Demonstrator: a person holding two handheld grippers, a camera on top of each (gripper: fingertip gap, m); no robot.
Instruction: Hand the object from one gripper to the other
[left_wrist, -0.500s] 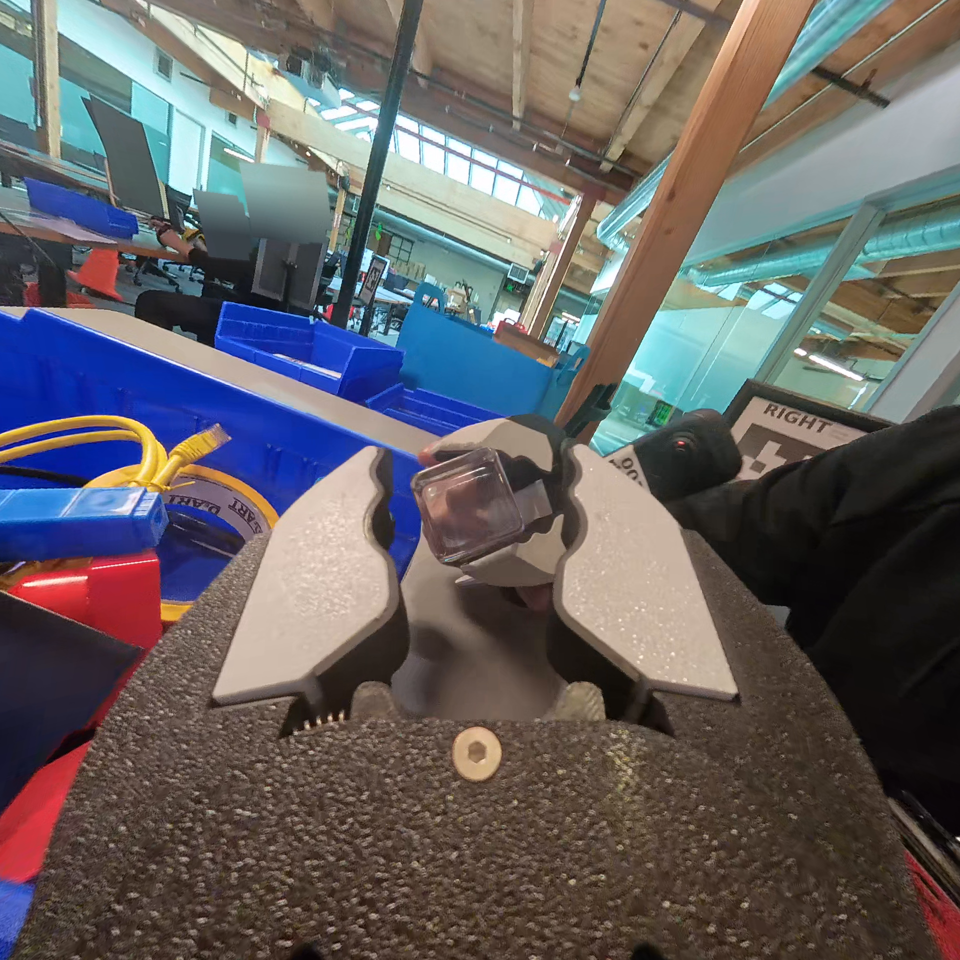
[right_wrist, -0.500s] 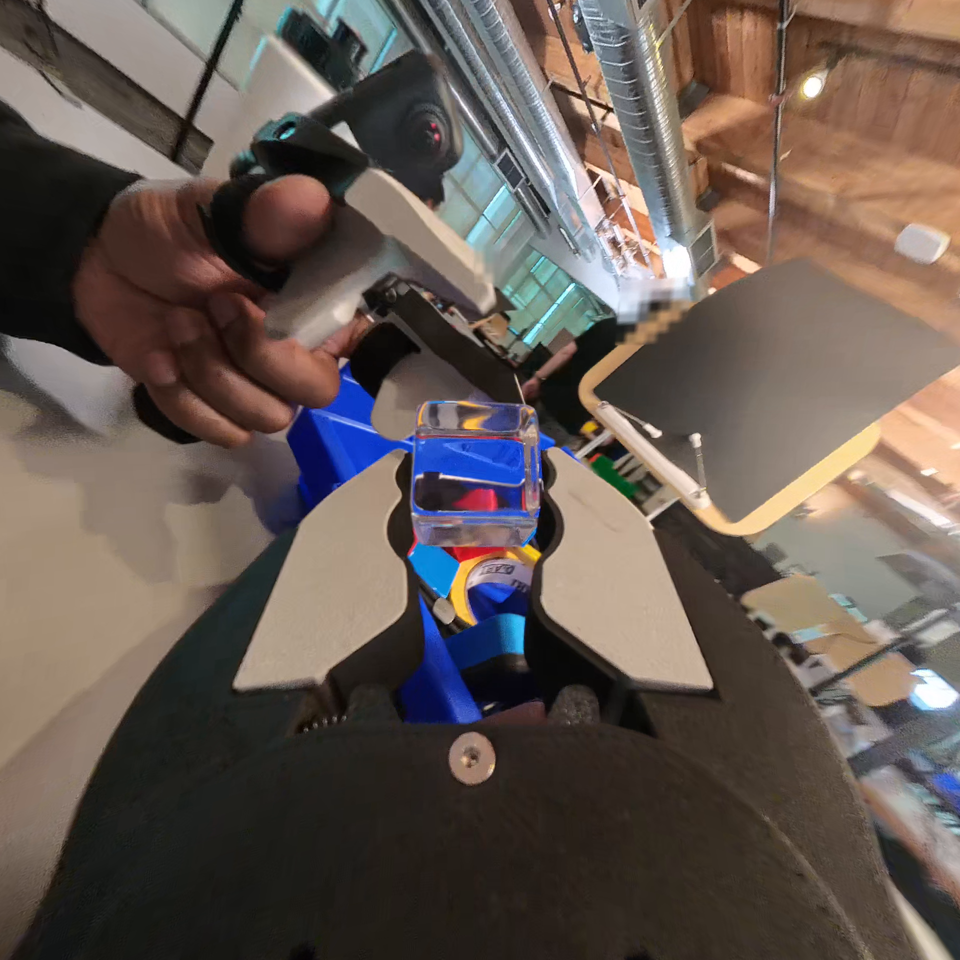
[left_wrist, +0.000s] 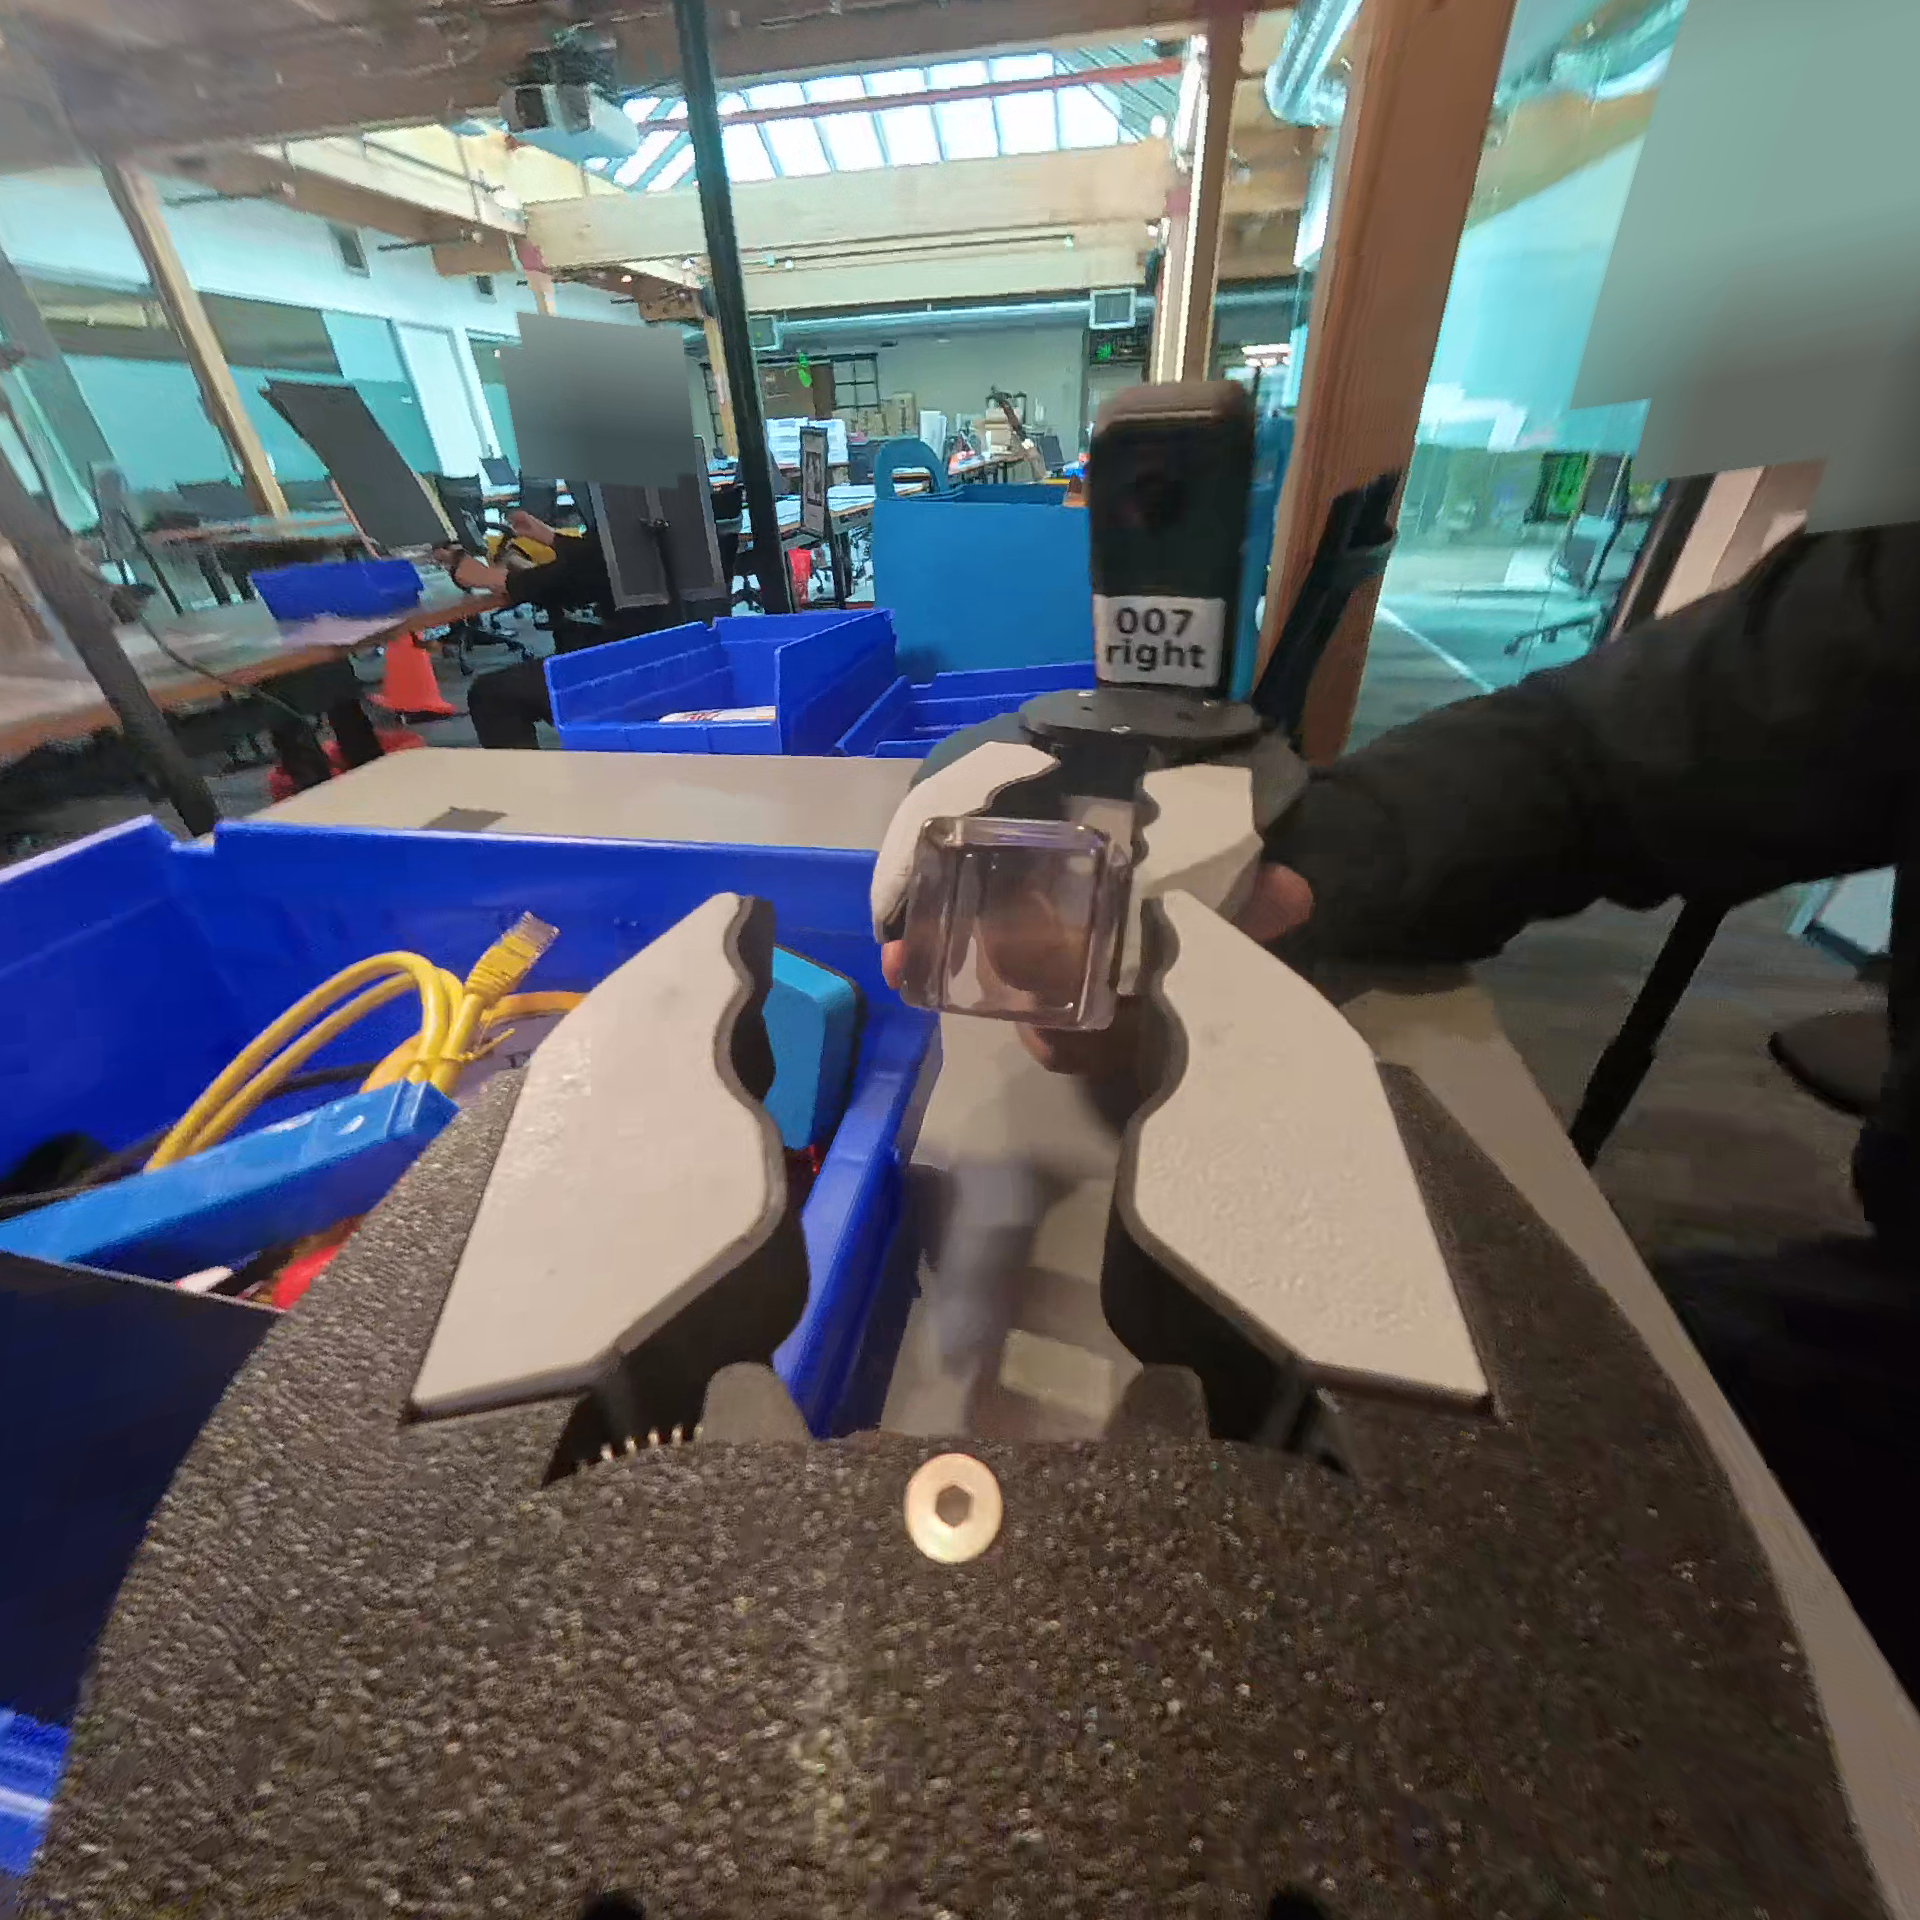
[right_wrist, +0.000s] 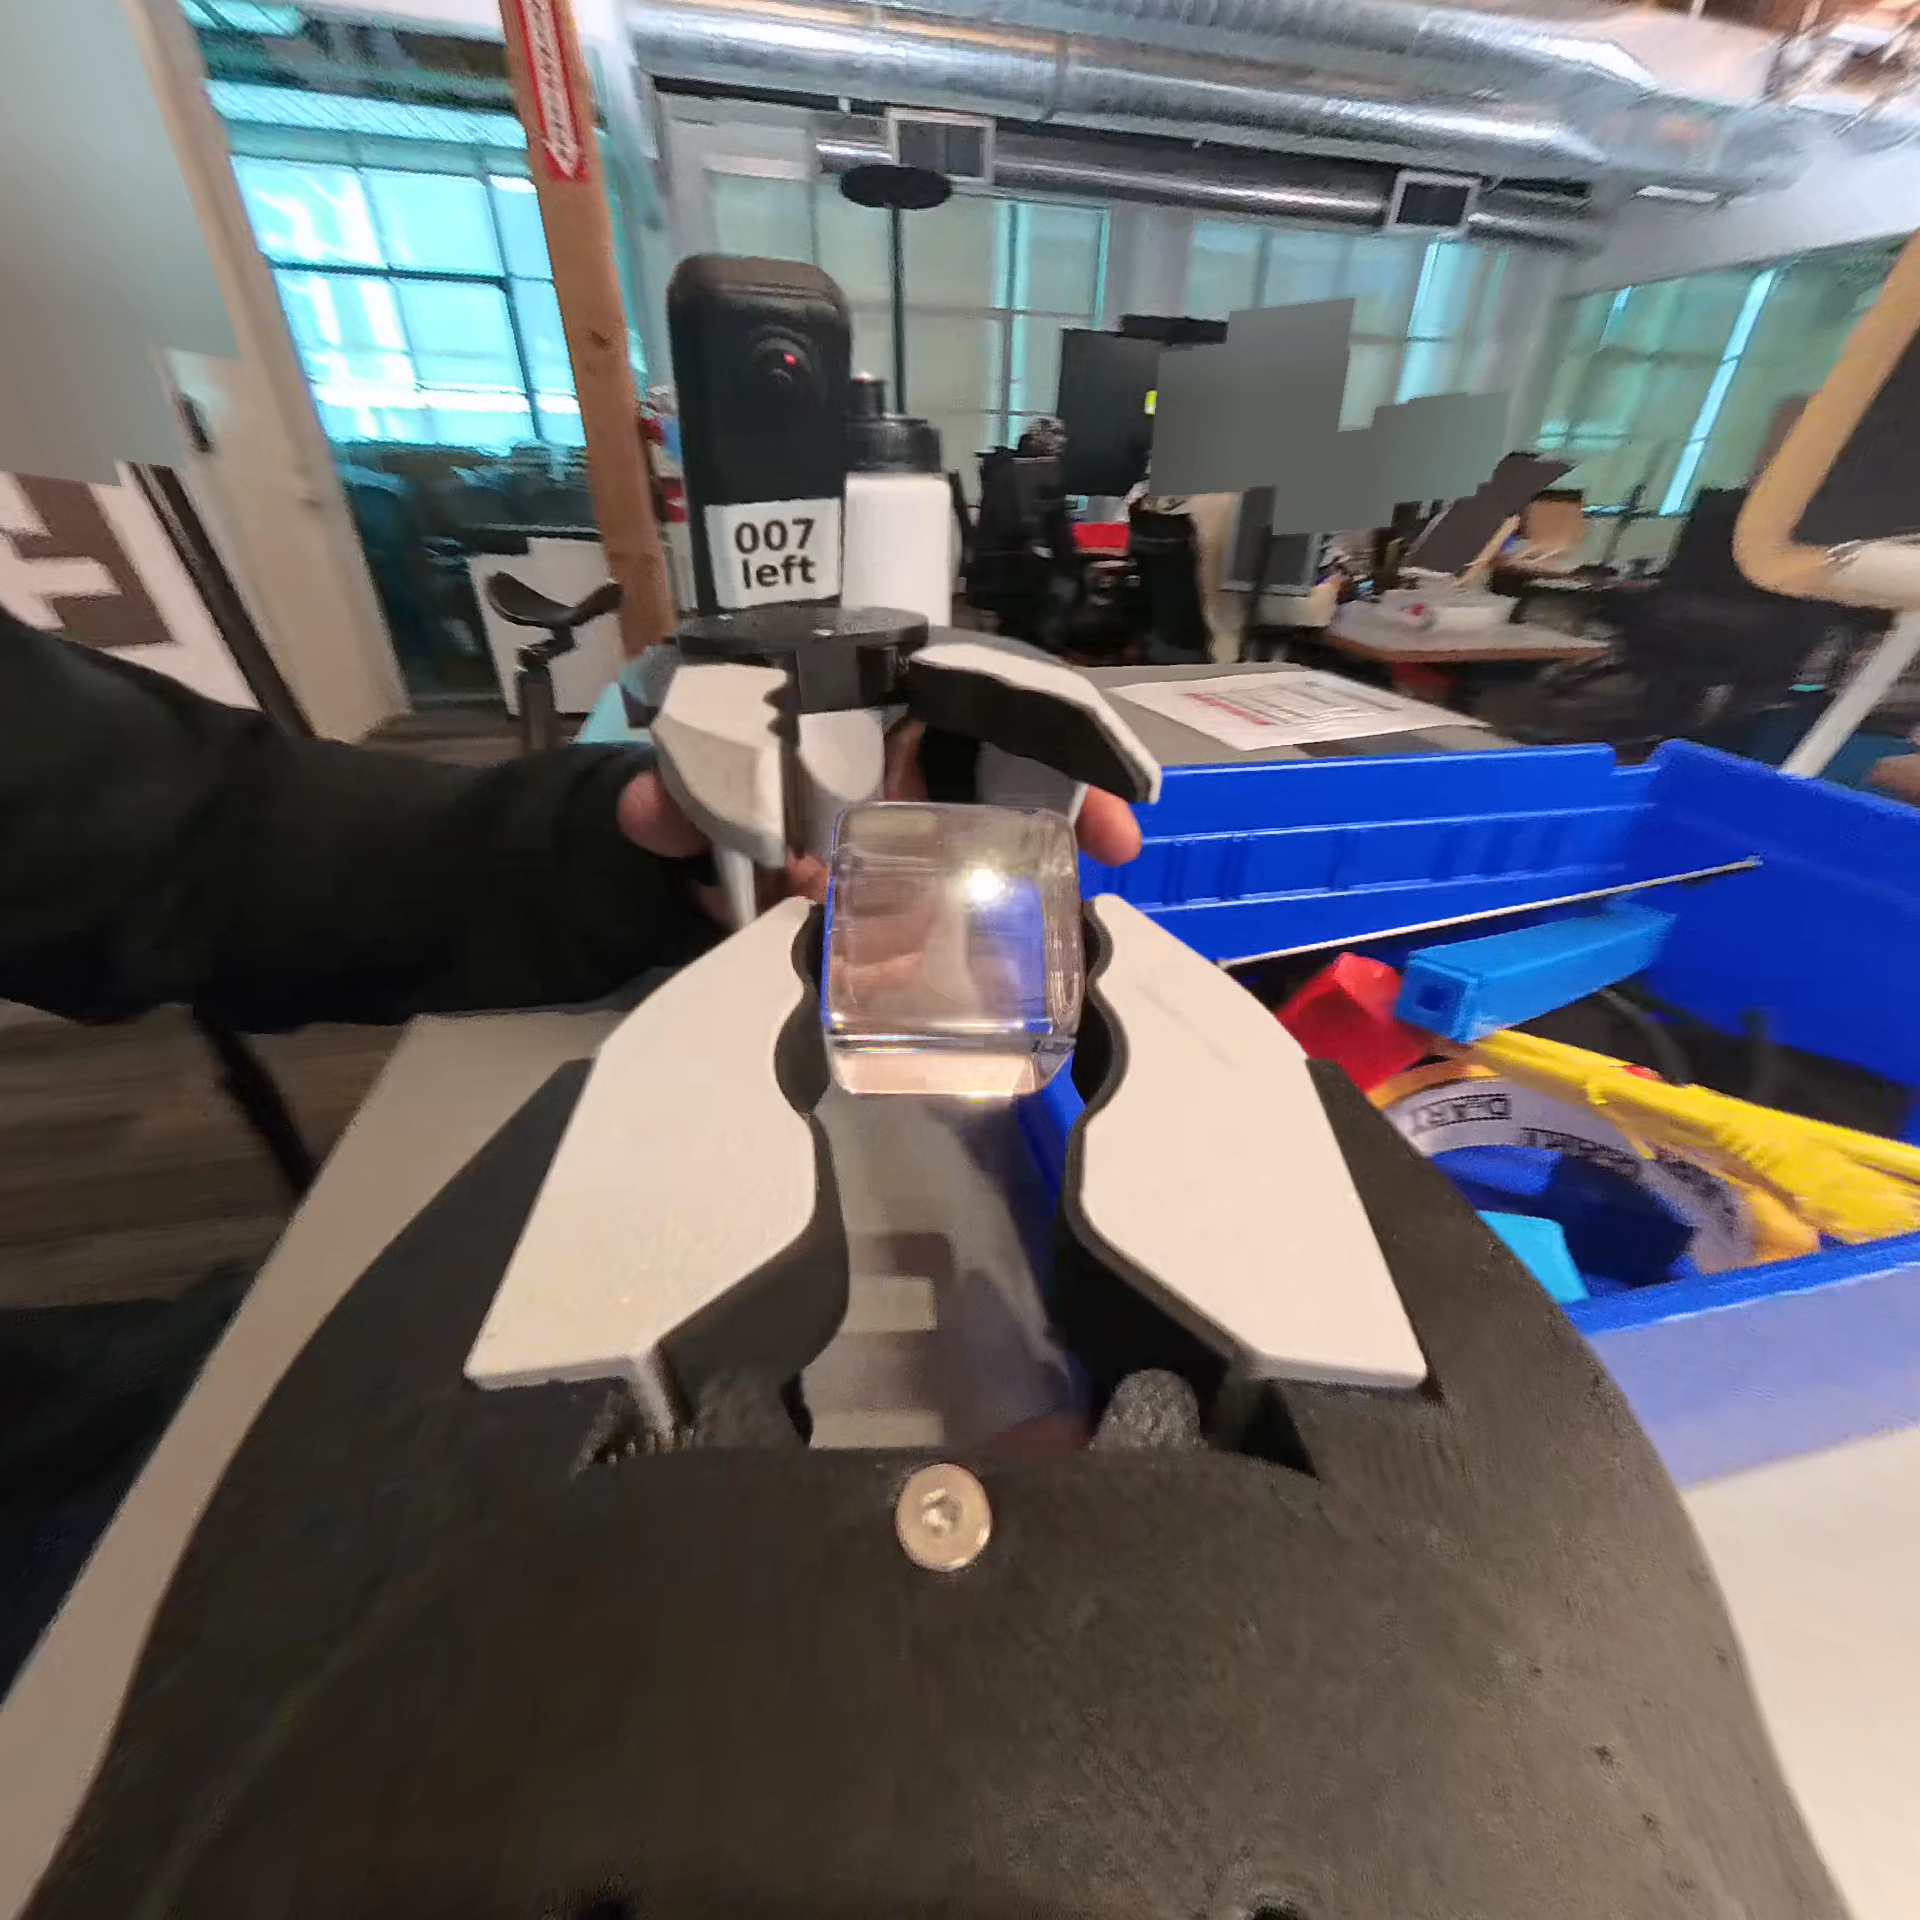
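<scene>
Right gripper (right_wrist: 951, 914), fingers narrowed onto a clear, rounded-corner plastic cube (right_wrist: 951, 951), pinched at its fingertips above the grey tabletop (right_wrist: 312, 1164). Left gripper (left_wrist: 961, 935), fingers wide and empty; the cube (left_wrist: 1008, 920) sits at 12 o'clock of its gap, just beside its right finger (left_wrist: 1278, 1132). An open blue plastic bin (left_wrist: 135, 935) at 9 o'clock holds a coiled yellow cable (left_wrist: 416, 1029). Beyond: an open workshop with timber posts (left_wrist: 1382, 343), glass walls and silver ceiling ducts (right_wrist: 1195, 73).

The left gripper (left_wrist: 956, 997) stands open beside the blue bin (left_wrist: 499, 894). Just past its tips, right of the bin, the right gripper (left_wrist: 1013, 883) clamps a clear cube (left_wrist: 1003, 920). A yellow cable (left_wrist: 416, 1029) lies inside the bin.
</scene>
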